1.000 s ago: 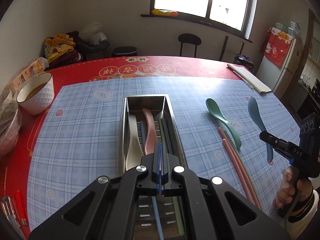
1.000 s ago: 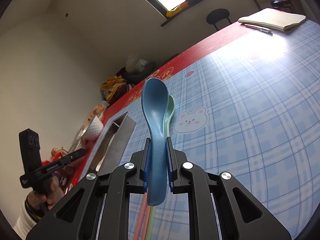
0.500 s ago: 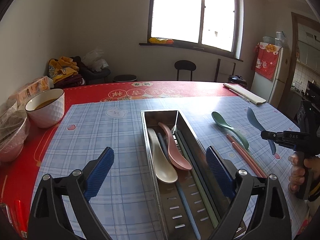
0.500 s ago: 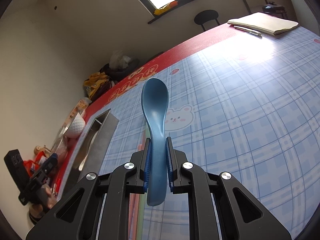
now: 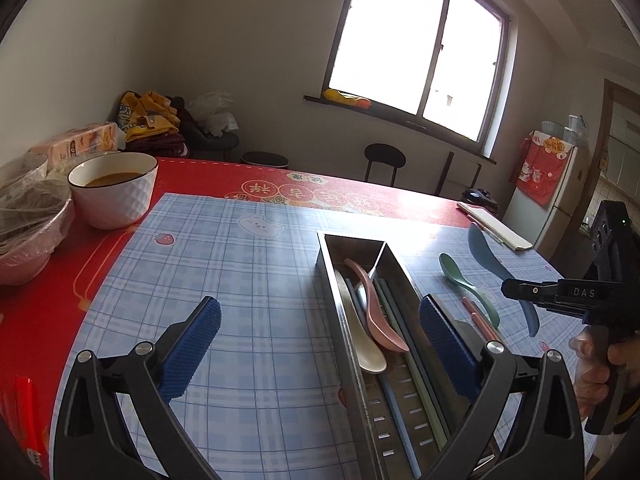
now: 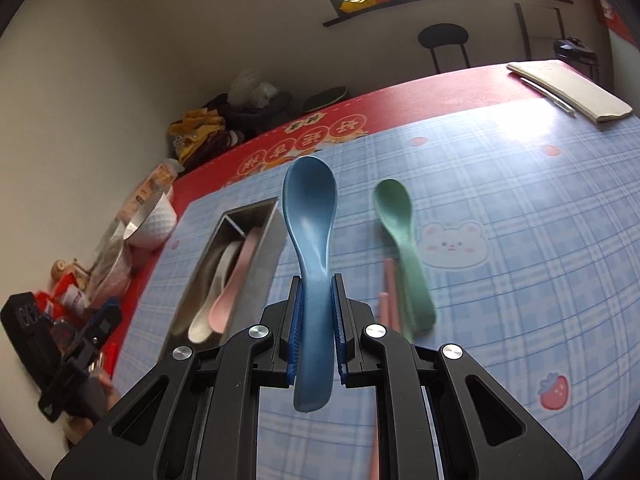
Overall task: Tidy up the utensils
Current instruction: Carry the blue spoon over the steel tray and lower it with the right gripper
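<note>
A long steel tray [image 5: 352,239] lies on the blue checked mat, holding a pink spoon [image 5: 374,308], a white spoon [image 5: 362,346], a blue chopstick [image 5: 394,404] and green chopsticks [image 5: 424,394]. My left gripper [image 5: 319,306] hovers over the tray's near end; its jaws are opening wide and the pads touch nothing. My right gripper [image 6: 316,284] is shut on the handle of a blue spoon [image 6: 310,208], held in the air just right of the tray [image 6: 276,228]. A green spoon [image 6: 400,224] and pink chopsticks [image 6: 388,286] lie on the mat beside it.
A white bowl of soup [image 5: 116,196] and a plastic-covered bowl [image 5: 28,216] stand on the red cloth at the left. A folded cloth with a pen [image 6: 572,96] lies at the far right edge. Red pens [image 5: 26,412] lie at the near left.
My left gripper let go of the blue chopstick, which now lies in the tray, opened wide and drew back. My right gripper swung the blue spoon toward the tray.
</note>
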{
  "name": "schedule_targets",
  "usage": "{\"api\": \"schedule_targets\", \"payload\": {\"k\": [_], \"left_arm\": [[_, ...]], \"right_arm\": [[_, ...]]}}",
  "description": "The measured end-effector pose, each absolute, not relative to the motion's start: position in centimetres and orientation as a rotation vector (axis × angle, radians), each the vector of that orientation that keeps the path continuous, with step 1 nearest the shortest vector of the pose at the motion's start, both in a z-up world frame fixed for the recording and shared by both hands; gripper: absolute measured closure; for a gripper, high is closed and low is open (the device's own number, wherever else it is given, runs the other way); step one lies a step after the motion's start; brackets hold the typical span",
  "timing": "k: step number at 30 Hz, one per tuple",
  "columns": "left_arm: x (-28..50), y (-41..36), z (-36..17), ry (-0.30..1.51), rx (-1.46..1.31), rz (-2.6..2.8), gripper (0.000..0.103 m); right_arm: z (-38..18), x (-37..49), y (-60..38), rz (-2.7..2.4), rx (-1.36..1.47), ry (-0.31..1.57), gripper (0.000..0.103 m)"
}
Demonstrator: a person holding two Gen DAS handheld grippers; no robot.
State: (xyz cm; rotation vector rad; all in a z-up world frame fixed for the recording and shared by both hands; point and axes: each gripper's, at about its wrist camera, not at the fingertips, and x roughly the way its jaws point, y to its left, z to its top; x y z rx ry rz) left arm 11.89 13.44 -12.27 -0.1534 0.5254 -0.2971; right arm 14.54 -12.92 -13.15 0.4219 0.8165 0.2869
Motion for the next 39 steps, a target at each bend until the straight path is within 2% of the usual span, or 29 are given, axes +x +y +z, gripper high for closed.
{"api": "schedule_targets", "payload": {"k": [8, 21, 33, 37, 39], "left_arm": [[12.0, 15.4, -12.1, 0.523, -0.229, -0.266, 0.006], [11.9, 15.8, -12.0, 0.524, -0.253, -0.269, 0.006], [12.1, 15.8, -12.1, 0.529, -0.258, -0.268, 0.006], [12.1, 15.7, -12.2, 0.530, -0.258, -0.273, 0.006], [12.1, 15.6, -12.3, 0.531, -0.257, -0.275, 0.006]], "right_arm": [[-14.6, 14.3, -3.8, 0.369, 0.421, 0.935, 0.089], [-17.3, 13.5, -1.4, 0.306, 0.439, 1.058, 0.089], [-16.9, 13.7, -0.6, 0.298, 0.444, 1.064, 0.087], [-15.6, 13.0, -1.8, 0.333, 0.425, 1.006, 0.080], [-14.4, 12.5, -3.1, 0.325, 0.403, 0.946, 0.074]]}}
